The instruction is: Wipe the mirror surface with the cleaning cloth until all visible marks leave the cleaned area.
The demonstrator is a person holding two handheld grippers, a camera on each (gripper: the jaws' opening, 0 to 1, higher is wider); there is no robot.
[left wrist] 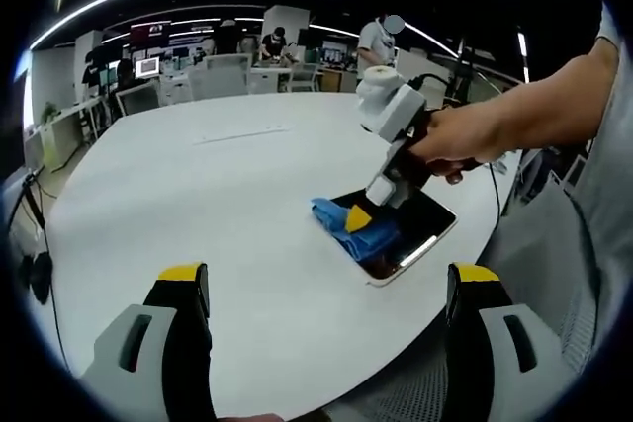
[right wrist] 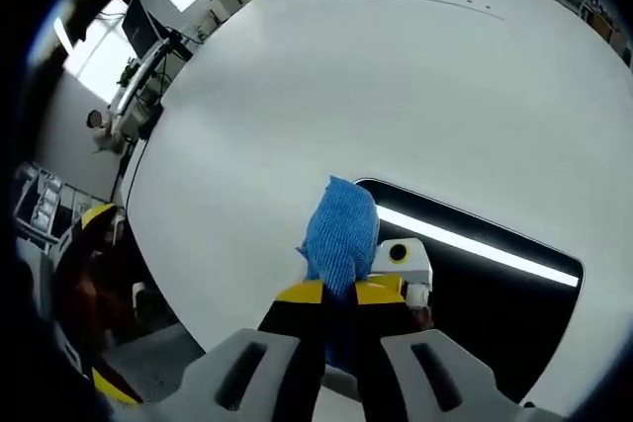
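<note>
Nowhere can any label or writing be read on the mirror (right wrist: 495, 284), which lies flat near the edge of the white counter (left wrist: 218, 214) and reflects a bright strip of ceiling light. Pinched between its closed jaws, the right gripper (right wrist: 339, 291) presses the blue cleaning cloth (right wrist: 341, 229) onto the mirror's corner, covering that part of the glass. Well back from it, the left gripper (left wrist: 326, 289) hangs over bare counter with jaws wide and nothing between them, while desks, chairs and people (left wrist: 381, 42) stand far behind.
</note>
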